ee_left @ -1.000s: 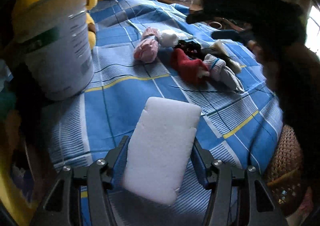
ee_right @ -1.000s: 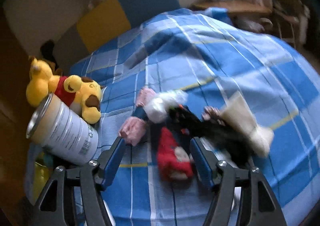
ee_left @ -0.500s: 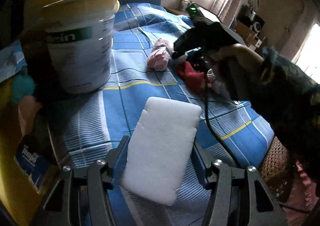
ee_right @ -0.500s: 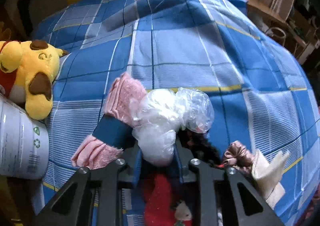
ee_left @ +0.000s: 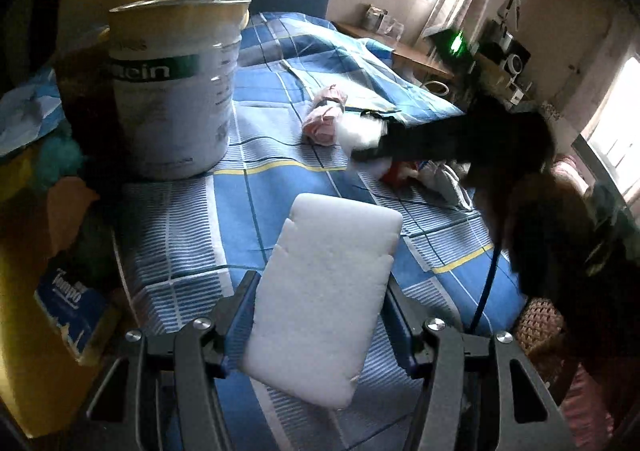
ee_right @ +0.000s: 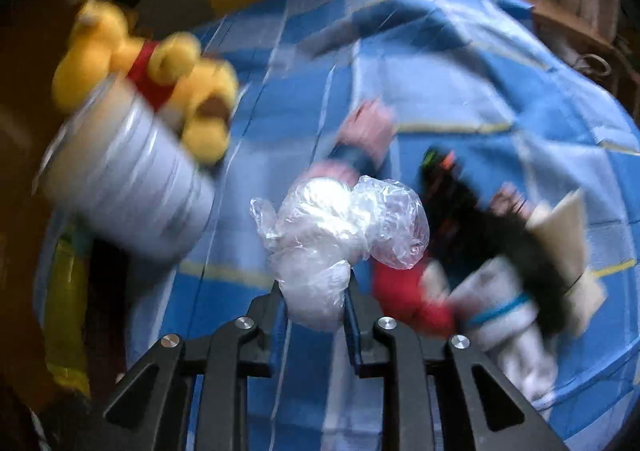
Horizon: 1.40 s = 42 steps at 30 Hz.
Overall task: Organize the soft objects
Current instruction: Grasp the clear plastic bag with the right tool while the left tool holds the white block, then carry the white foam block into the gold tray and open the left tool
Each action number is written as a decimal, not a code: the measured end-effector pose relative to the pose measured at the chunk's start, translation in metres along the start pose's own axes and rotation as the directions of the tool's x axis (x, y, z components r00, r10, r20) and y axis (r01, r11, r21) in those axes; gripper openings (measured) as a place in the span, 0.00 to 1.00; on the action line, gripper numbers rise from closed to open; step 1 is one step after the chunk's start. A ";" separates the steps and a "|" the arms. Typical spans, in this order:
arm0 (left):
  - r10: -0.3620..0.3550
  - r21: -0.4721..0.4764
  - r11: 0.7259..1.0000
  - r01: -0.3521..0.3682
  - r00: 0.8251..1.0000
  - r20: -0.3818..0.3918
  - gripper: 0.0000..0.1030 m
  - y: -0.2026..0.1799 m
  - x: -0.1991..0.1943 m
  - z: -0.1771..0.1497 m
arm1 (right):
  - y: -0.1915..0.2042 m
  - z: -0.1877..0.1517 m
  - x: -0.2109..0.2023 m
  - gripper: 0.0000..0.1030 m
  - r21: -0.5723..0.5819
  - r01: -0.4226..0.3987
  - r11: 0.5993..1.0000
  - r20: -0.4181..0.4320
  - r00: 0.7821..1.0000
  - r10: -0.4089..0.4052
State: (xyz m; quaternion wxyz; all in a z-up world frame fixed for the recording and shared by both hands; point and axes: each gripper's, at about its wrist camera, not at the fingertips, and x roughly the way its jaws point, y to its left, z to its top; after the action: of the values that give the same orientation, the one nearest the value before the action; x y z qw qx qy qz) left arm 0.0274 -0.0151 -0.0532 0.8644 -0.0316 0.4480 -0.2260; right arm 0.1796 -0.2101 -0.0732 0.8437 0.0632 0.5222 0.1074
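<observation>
Above the blue checked bedspread (ee_left: 280, 155), left jaws clamping white foam block (ee_left: 324, 307), right jaws pinching crumpled plastic bag (ee_right: 340, 227)

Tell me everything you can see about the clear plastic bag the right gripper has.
The plastic bag is thin, clear, crinkled film bunched into a glossy, whitish puffy wad. The right gripper is shut on its lower end, and the rest bulges above the fingers. It hangs over the blue checked bedspread, beside the pink rolled cloth.

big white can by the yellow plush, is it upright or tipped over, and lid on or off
Upright, lid off. In the left wrist view the can stands on its base on the blue checked bedspread, its open rim facing up. Its contents cannot be seen.
</observation>
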 end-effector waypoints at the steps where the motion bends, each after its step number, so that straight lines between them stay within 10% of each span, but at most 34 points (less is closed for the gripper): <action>1: 0.002 -0.002 1.000 -0.002 1.000 0.003 0.57 0.000 -0.002 -0.001 | 0.004 -0.008 0.008 0.23 -0.017 0.011 1.000 -0.027 1.000 -0.011; 8: 0.015 -0.042 0.999 -0.013 0.999 0.041 0.57 0.010 -0.021 -0.005 | 0.020 -0.023 0.039 0.22 -0.126 0.140 0.982 -0.095 0.984 -0.153; 17: 0.099 -0.200 0.977 -0.077 0.990 0.098 0.57 0.068 -0.066 -0.011 | 0.016 -0.022 0.039 0.22 -0.100 0.136 0.986 -0.092 0.985 -0.145; 29: 0.286 -0.574 0.788 -0.222 0.958 0.022 0.59 0.204 -0.090 -0.020 | 0.019 -0.024 0.039 0.22 -0.125 0.158 0.979 -0.079 0.982 -0.169; 42: 0.297 -0.642 0.727 -0.243 0.955 -0.025 0.60 0.253 -0.056 0.013 | 0.019 -0.023 0.039 0.22 -0.130 0.165 0.978 -0.077 0.981 -0.176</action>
State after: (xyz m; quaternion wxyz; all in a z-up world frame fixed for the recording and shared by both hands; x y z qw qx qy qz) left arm 0.1014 0.2333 -0.0674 0.8426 -0.2664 0.4629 0.0692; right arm 0.1732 -0.1826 -0.1131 0.8282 -0.0386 0.5549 0.0691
